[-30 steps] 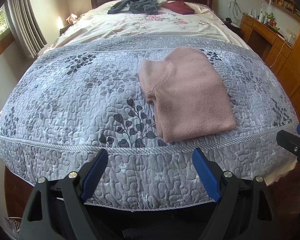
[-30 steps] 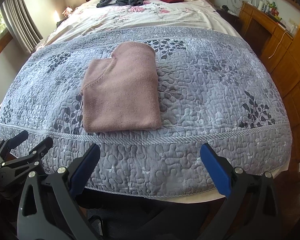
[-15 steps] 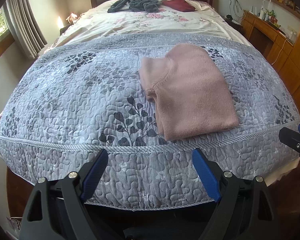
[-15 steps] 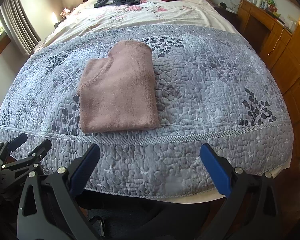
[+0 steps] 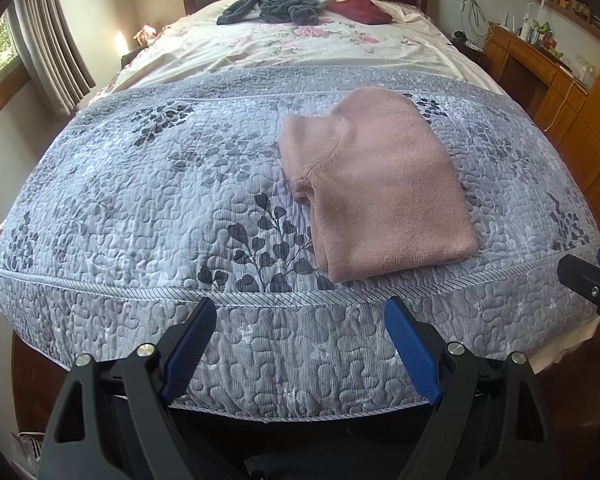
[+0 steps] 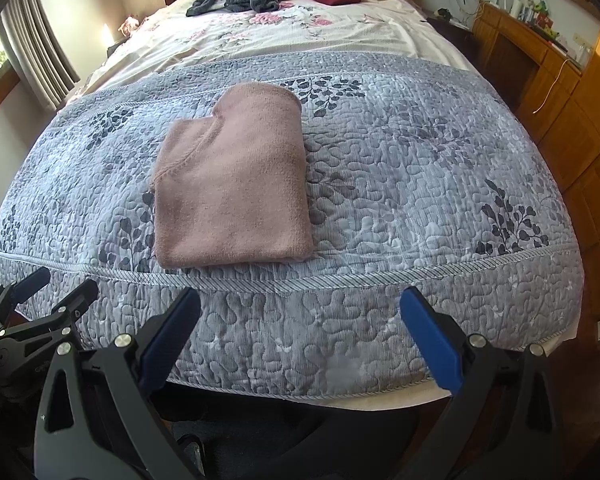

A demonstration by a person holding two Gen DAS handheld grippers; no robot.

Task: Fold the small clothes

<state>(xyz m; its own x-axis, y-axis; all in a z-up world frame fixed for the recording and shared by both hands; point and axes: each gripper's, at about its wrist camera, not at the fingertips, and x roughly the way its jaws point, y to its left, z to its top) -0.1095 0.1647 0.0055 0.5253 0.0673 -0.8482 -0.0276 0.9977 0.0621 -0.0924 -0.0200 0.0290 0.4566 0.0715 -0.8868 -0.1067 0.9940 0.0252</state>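
lying beyond: grey clothes (image 5: 276,4), red garment (image 5: 360,10)

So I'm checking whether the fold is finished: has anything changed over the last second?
Hardly anything. Both views creep slightly toward the bed, and nothing was taken hold of or let go. The left hand-held gripper and right hand-held gripper are open and empty, short of the quilt. The pink sweater lies folded in the same spot, and the grey clothes and red garment at the headboard are unmoved.
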